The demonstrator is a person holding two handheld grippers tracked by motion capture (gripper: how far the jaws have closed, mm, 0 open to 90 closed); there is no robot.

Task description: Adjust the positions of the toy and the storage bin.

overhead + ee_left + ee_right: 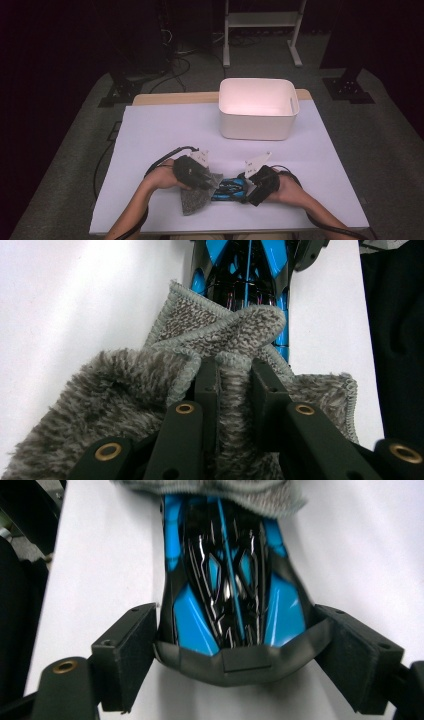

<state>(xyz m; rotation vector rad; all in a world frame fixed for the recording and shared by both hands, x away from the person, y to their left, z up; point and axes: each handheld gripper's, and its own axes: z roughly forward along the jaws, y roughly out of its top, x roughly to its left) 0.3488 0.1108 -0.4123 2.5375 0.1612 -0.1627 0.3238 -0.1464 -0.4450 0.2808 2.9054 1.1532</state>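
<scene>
Fingers first: the left gripper (235,377) has its black jaws pinched shut on a fold of the grey, fluffy terry cloth (125,405), while the right gripper (235,652) stands with its jaws spread wide, either side of the rear end of the blue-and-black plastic toy car (227,585); whether its pads press the car's flanks cannot be told. Cloth and car lie together near the front edge of the white table (165,130), between the two hands, the cloth draped over one end of the car. Behind them, well apart, stands an open white plastic bin (257,112).

The cloth looks soft, light and limp; it will sag and drag unless bunched, so a pinch on a thick fold suits it. The car seems stiff, light and glossy, likely slippery; its broad rear flanks, where the body is widest, offer the steadiest hold.
</scene>
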